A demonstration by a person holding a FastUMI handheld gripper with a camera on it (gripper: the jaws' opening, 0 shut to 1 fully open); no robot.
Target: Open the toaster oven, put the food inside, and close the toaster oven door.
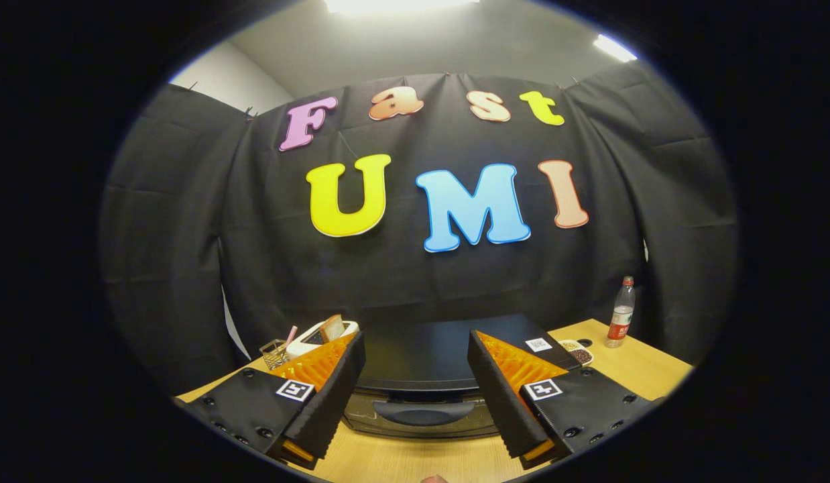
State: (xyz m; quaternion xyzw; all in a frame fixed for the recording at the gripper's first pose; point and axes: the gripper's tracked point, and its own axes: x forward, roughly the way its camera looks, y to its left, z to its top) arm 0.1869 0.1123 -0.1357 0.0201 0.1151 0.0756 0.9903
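Just ahead of the tongs [416, 396], between their two spread fingers, stands the toaster oven [422, 376] on the desk [629, 365], its door shut. The tongs are wide apart and hold nothing. The door handle [423, 411] lies crosswise, its long axis running from one finger toward the other, low on the oven's front and a little below the level of the fingertips, so the coming move likely turns on dropping and closing in on that bar. Behind the oven's left corner a white dish [321, 337] carries what looks like a slice of bread [332, 327], beside a small wire basket [274, 353]. To the oven's right stand a small bowl [576, 351] and, farther off, a bottle [621, 320]. The oven's sides and lower front are hidden by the fingers.
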